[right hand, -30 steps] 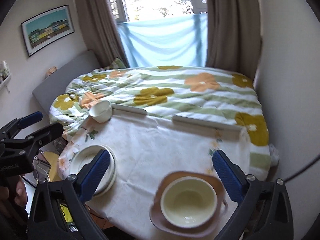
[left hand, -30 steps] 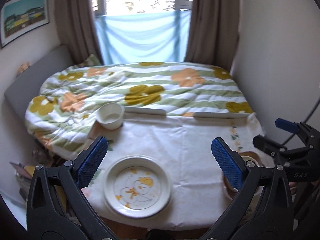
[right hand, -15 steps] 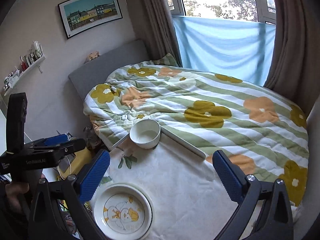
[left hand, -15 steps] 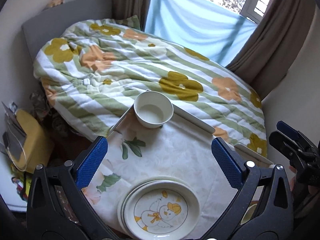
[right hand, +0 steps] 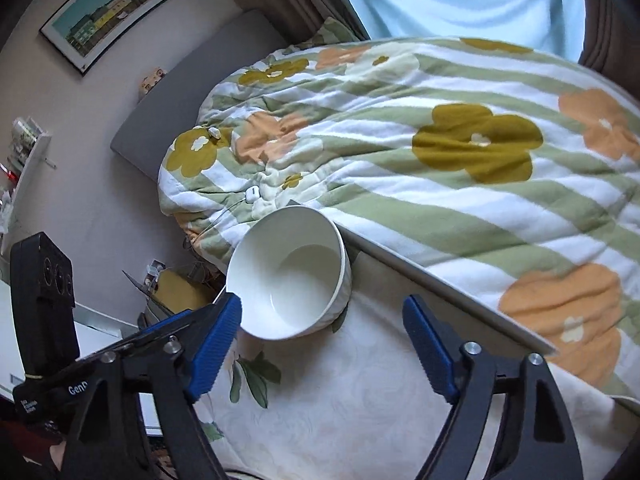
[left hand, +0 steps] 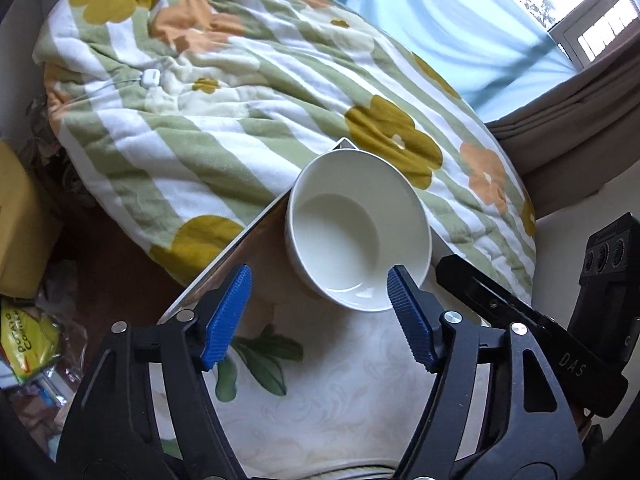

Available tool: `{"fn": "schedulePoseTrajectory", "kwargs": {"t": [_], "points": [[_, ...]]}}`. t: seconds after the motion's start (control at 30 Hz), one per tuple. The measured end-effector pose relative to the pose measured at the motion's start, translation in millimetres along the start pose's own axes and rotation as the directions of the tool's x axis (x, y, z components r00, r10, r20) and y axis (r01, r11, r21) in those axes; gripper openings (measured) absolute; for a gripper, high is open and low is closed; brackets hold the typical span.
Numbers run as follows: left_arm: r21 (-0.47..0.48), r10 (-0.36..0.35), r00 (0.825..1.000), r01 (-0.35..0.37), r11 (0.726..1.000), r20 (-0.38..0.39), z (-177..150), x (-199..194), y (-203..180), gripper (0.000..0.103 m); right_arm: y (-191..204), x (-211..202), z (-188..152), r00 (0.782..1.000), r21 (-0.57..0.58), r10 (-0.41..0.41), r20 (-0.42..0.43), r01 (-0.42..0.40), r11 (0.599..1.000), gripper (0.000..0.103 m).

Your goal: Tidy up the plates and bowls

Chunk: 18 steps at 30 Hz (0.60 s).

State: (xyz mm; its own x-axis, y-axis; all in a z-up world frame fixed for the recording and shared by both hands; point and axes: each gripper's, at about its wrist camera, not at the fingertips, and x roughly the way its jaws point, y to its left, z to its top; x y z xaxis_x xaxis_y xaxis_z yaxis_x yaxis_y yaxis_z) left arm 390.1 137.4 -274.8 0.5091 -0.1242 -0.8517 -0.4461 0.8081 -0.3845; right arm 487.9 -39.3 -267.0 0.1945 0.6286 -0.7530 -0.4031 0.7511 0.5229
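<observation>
The bowl, white and empty, sits upright at the corner of the table, right against the flowered quilt. The left gripper is just short of the bowl with its jaws closing; one blue pad overlaps the near rim, though contact is hard to judge. The right gripper is beside the bowl, jaws closing too, one pad at the rim and nothing clearly pinched between them.
</observation>
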Motion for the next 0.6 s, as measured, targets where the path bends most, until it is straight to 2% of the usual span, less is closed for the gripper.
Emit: {"fn": "schedulePoseTrajectory", "kwargs": {"t": [0.07,0.2,0.27,0.33,0.4,0.6], "points": [[-0.015,-0.006,1.000,0.005,1.000,-0.016,3.5,13.7,6.4,0.054,-5.4,14.1,1.7,1.000,0.032,0.015,-0.023,-0.015,0.999,0.068],[-0.014,0.001,0.999,-0.002,1.000,-0.043,6.9,32.8,10.5,0.045,-7.7,29.7,5.2,0.999,0.038,0.001,-0.047,0.001,0.999,0.056],[-0.014,0.001,0.999,-0.002,1.000,-0.051,7.4,39.2,11.6,0.028,-8.8,35.1,6.9,0.998,0.040,-0.009,-0.055,0.011,0.999,0.051],[-0.012,-0.001,0.999,0.001,1.000,-0.042,8.4,41.4,11.4,0.024,-9.4,37.8,8.4,0.998,0.044,-0.006,-0.058,0.008,0.999,0.043],[0.009,0.020,0.999,-0.020,1.000,-0.031,7.5,39.9,6.9,0.023,-9.7,42.6,9.1,0.998,0.044,-0.002,-0.066,0.005,0.999,0.021],[0.033,0.034,0.999,-0.034,0.999,-0.017,5.2,35.1,1.4,0.023,-7.0,42.0,7.8,0.998,0.021,-0.021,-0.061,0.023,1.000,0.021]]}}
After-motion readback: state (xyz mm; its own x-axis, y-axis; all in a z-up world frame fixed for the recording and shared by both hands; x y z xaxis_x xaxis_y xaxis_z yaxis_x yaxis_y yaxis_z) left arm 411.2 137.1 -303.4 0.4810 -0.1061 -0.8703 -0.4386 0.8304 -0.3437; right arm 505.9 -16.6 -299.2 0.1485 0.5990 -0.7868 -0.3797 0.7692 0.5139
